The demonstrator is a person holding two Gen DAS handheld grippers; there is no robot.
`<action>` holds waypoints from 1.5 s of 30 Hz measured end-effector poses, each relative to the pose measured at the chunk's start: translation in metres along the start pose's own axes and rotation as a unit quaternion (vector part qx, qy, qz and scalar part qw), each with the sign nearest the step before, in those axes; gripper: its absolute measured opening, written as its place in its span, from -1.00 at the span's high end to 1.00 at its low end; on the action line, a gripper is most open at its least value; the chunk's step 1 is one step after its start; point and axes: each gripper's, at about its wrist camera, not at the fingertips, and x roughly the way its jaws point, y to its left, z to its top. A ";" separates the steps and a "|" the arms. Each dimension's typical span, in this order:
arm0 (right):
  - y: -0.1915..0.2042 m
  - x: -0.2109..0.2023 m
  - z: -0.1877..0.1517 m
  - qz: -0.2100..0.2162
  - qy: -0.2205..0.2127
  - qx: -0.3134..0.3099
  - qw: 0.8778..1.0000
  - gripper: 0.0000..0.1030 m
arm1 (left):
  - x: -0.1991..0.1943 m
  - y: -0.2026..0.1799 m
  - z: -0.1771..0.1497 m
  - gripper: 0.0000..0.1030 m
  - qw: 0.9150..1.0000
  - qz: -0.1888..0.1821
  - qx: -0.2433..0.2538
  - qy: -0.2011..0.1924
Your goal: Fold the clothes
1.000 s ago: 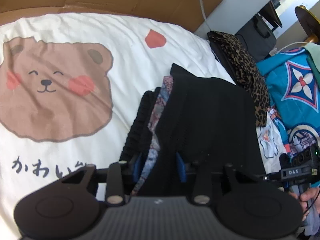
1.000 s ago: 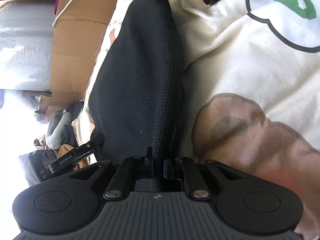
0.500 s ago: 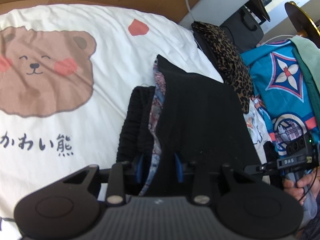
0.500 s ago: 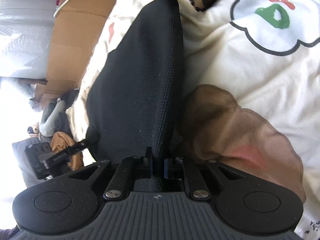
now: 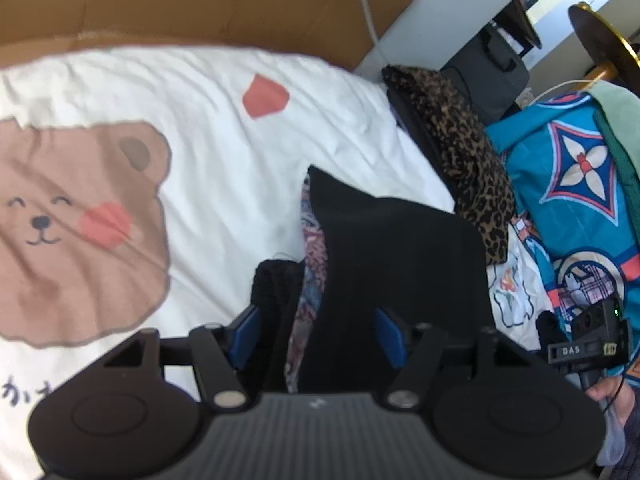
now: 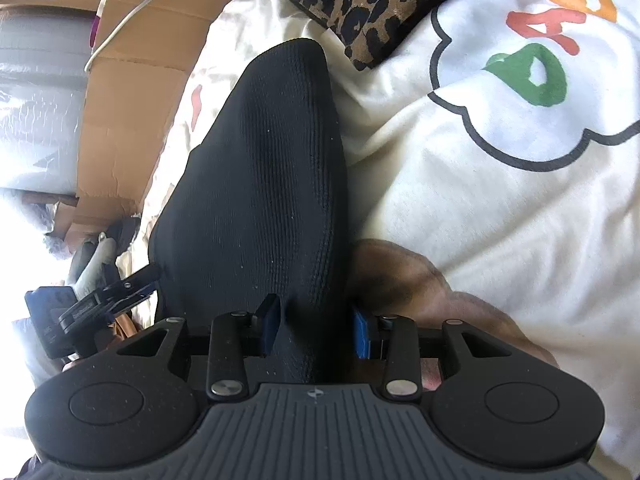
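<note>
The left tool [image 5: 316,338] has its blue pads parting, with the near edge of the stack between them: a black ribbed-knit folded garment [image 5: 396,264] on top, a paisley-patterned folded cloth [image 5: 312,280] under it and a black chunky-knit piece [image 5: 276,284] lowest, and neither pad visibly presses the cloth. The right tool [image 6: 316,330] is likewise opening, the same black garment [image 6: 260,184] running up from between its pads toward 12 o'clock, the fabric no longer pinched. Both appear to be letting go because the folded garment now rests where it belongs, atop the pile, so this fold looks finished. The pile lies on a bed covered by a white sheet printed with a brown cartoon bear [image 5: 80,216], the bear at 9 o'clock of the stack. At 1 o'clock sits a leopard-print fabric bundle [image 5: 460,152]; at 3 o'clock a turquoise patterned cloth [image 5: 576,184]. Brown cardboard [image 5: 200,4] stands behind the bed at 12 o'clock.
</note>
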 end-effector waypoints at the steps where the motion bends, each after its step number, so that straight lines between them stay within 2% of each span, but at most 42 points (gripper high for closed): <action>1: 0.001 0.002 0.000 0.001 -0.001 0.001 1.000 0.19 | 0.005 0.004 0.001 -0.28 1.000 -0.004 -0.008 0.008; 5: 0.003 0.006 0.002 0.003 0.001 0.003 1.000 0.18 | 0.010 0.018 0.001 -0.29 0.999 -0.028 -0.041 0.013; 8: 0.001 0.006 0.003 0.002 0.002 0.001 1.000 0.15 | 0.016 0.020 0.003 -0.51 0.998 -0.029 -0.046 0.016; 13: 0.006 0.010 0.005 0.001 -0.001 -0.007 1.000 0.15 | 0.028 0.025 0.002 -0.62 0.997 -0.040 -0.065 0.026; 17: 0.009 0.010 0.005 -0.003 -0.001 -0.013 1.000 0.15 | 0.034 0.022 0.004 -0.70 0.997 -0.050 -0.051 0.034; 18: 0.009 0.010 0.005 -0.004 0.000 -0.014 1.000 0.15 | 0.035 0.022 0.006 -0.69 0.997 -0.052 -0.049 0.039; 20: 0.011 0.010 0.005 -0.005 0.000 -0.018 1.000 0.17 | 0.036 0.022 0.009 -0.56 0.996 -0.055 -0.045 0.048; 22: 0.013 0.010 0.006 -0.005 -0.002 -0.026 1.000 0.18 | 0.035 0.023 0.012 -0.18 0.996 -0.058 -0.040 0.049; 25: 0.017 0.008 0.007 0.001 -0.013 -0.032 0.999 0.19 | 0.030 0.026 0.013 0.00 0.996 -0.069 -0.036 0.043; 29: 0.021 0.006 0.012 0.008 -0.028 -0.036 0.999 0.19 | 0.029 0.027 0.012 -0.06 0.996 -0.077 -0.034 0.035; 31: 0.023 0.008 0.016 0.007 -0.030 -0.040 0.999 0.19 | 0.033 0.028 0.011 -0.32 0.996 -0.074 -0.044 0.031; 33: 0.024 0.011 0.018 0.005 -0.031 -0.042 0.999 0.18 | 0.039 0.027 0.012 -0.47 0.995 -0.080 -0.055 0.029; 36: 0.019 0.017 0.021 0.009 -0.033 -0.034 0.999 0.19 | 0.043 0.025 0.015 -0.53 0.994 -0.087 -0.058 0.024; 38: 0.014 0.018 0.023 0.016 -0.034 -0.022 0.999 0.18 | 0.045 0.024 0.016 -0.53 0.994 -0.089 -0.054 0.026; 42: 0.017 0.018 0.025 0.017 -0.031 -0.034 0.999 0.18 | 0.043 0.035 0.017 -0.15 0.992 -0.103 -0.074 0.024; 45: 0.022 0.017 0.024 0.009 -0.023 -0.052 0.998 0.19 | 0.041 0.044 0.016 -0.07 0.988 -0.123 -0.094 0.025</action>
